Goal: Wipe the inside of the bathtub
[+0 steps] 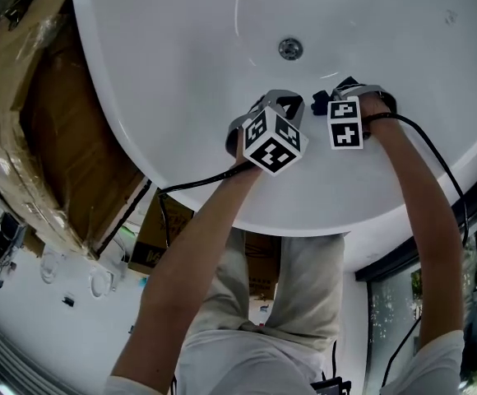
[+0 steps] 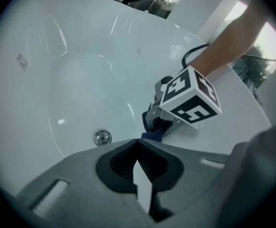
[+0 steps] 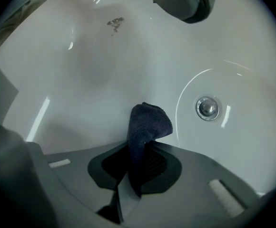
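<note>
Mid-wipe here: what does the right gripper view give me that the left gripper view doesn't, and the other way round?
Only the right gripper view: the dark cloth pinched in the jaws of the right gripper. Only the left gripper view: the left gripper shut on nothing, the marker cube on the right gripper, and the person's forearm. Both: the drain, the white bathtub and some of the cloth.

Soft, even daylight fills every view; the white bathtub (image 1: 181, 72) reads bright, with thin curved glare streaks near the drain (image 3: 207, 107). Both gripper views bend at the edges and go black in the corners; their grey lower foreground is soft, the dark cloth (image 3: 145, 125) sharp. The left gripper view's upper right is blown out.
</note>
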A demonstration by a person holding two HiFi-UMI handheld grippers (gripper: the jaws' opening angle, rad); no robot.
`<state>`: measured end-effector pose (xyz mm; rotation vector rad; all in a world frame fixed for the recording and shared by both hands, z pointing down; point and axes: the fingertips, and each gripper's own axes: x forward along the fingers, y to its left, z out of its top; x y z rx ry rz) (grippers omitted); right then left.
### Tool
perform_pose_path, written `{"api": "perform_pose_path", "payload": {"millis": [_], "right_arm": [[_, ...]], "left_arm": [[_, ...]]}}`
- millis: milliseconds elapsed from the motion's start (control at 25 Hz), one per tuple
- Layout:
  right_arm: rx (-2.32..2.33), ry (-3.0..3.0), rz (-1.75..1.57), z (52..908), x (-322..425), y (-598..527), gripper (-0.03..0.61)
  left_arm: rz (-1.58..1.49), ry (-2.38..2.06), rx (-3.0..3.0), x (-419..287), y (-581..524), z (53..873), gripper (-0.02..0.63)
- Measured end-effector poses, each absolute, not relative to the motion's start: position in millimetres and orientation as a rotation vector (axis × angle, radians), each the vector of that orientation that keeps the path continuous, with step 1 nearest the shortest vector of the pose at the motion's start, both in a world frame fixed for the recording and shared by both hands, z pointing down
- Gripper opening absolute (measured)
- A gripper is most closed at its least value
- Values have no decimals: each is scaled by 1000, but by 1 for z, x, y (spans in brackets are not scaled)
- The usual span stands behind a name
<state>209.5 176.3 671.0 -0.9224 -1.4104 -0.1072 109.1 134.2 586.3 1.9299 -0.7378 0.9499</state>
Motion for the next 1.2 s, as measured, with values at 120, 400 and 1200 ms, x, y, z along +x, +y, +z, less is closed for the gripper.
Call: {"api": "perform_pose_path", "payload": {"millis": [120, 400, 1200], "right_arm": [[-967, -1395, -114, 657, 211, 182, 48], [-1021, -1367, -72, 624, 218, 195, 49], [-1123, -1394, -43, 516, 226, 239, 49]], "left_arm": [[959, -724, 1943, 109, 137, 582, -5], [942, -740, 1933, 93, 141, 577, -5], [909, -732, 1970, 93, 151, 547, -5]]}}
